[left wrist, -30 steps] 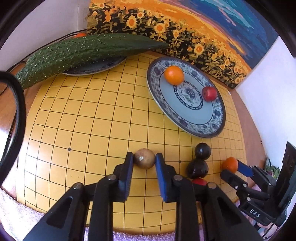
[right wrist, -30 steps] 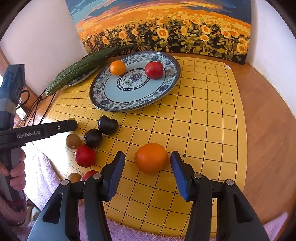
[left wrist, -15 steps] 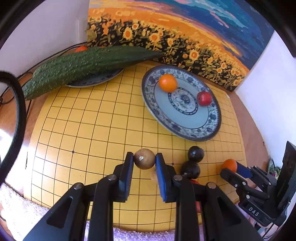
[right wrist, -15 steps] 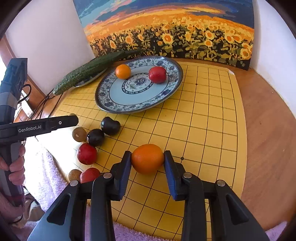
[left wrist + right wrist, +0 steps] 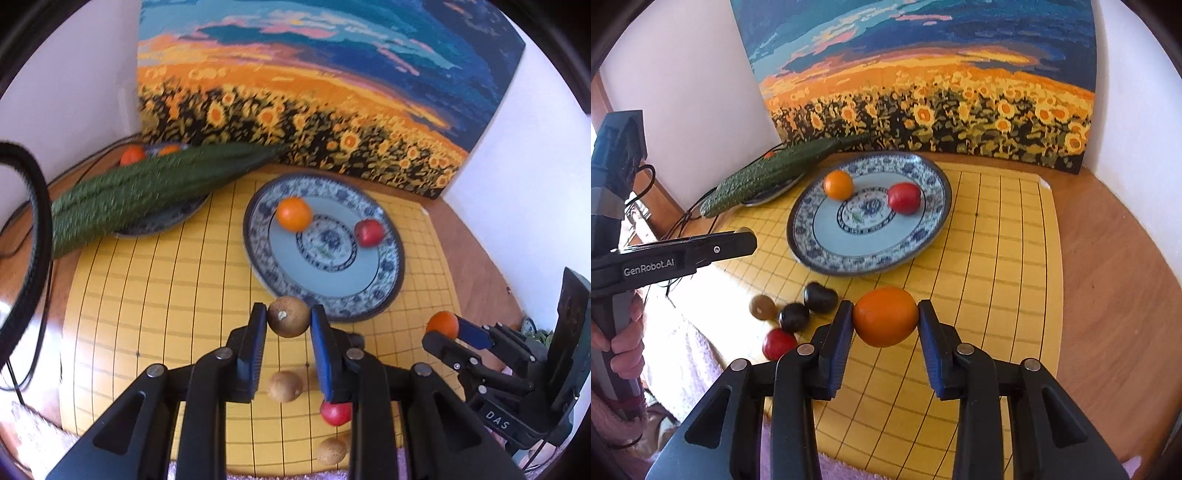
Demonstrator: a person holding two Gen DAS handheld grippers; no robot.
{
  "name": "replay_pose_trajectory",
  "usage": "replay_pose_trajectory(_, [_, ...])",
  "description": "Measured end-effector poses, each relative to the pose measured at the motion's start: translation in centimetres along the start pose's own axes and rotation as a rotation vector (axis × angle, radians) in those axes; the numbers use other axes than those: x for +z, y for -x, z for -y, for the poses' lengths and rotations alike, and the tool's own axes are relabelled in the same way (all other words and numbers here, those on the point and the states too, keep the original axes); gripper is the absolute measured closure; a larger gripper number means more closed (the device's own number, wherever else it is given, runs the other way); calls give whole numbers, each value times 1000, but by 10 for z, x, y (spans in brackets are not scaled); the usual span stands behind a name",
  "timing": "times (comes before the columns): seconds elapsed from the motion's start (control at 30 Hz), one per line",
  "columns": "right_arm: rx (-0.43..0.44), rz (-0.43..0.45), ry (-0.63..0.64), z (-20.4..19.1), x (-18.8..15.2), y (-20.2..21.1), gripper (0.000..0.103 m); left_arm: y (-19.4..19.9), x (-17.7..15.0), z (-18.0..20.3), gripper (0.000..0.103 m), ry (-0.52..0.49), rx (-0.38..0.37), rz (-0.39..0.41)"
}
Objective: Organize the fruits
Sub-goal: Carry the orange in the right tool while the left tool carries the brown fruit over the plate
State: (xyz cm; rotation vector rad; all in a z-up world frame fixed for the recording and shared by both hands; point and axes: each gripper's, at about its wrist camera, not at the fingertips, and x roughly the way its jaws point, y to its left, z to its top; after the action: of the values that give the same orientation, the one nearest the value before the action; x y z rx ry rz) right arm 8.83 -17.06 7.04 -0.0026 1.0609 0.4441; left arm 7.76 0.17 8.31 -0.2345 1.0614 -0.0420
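My left gripper (image 5: 288,317) is shut on a small round brown fruit (image 5: 289,316), held above the yellow grid board (image 5: 166,314). My right gripper (image 5: 885,317) is shut on an orange (image 5: 885,316), also lifted off the board (image 5: 997,258). The blue patterned plate (image 5: 384,280) (image 5: 812,206) holds a small orange (image 5: 294,214) (image 5: 838,184) and a red fruit (image 5: 369,232) (image 5: 904,198). On the board below lie a brown fruit (image 5: 284,386), a red fruit (image 5: 334,412), another brown one (image 5: 331,450), and in the right wrist view two dark fruits (image 5: 820,298).
A long green bumpy gourd (image 5: 147,192) (image 5: 768,177) lies across a second plate (image 5: 166,221) at the back left. A sunflower painting (image 5: 314,110) leans against the wall. The left gripper's body (image 5: 676,254) and a person's hand (image 5: 624,339) show at left. Black cables (image 5: 33,236) hang left.
Both grippers rose from the board, each carrying its fruit. The right gripper's jaws closed on the orange within the last second. Loose fruits now show beneath the left gripper.
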Motion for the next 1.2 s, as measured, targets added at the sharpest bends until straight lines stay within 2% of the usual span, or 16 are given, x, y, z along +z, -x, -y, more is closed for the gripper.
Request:
replay_pose_trajectory(0.17, [-12,25,-14,1,18,1,67,-2,16,2,78,-23,-13,3])
replay_pose_trajectory(0.47, [-33,22,-18,8,45,-16,67,-28,35,1,78,-42,-27,-30])
replay_pose_trajectory(1.2, [-23,54,-12,18,91,-71,67,-75,55,2,78,-15,3,-39])
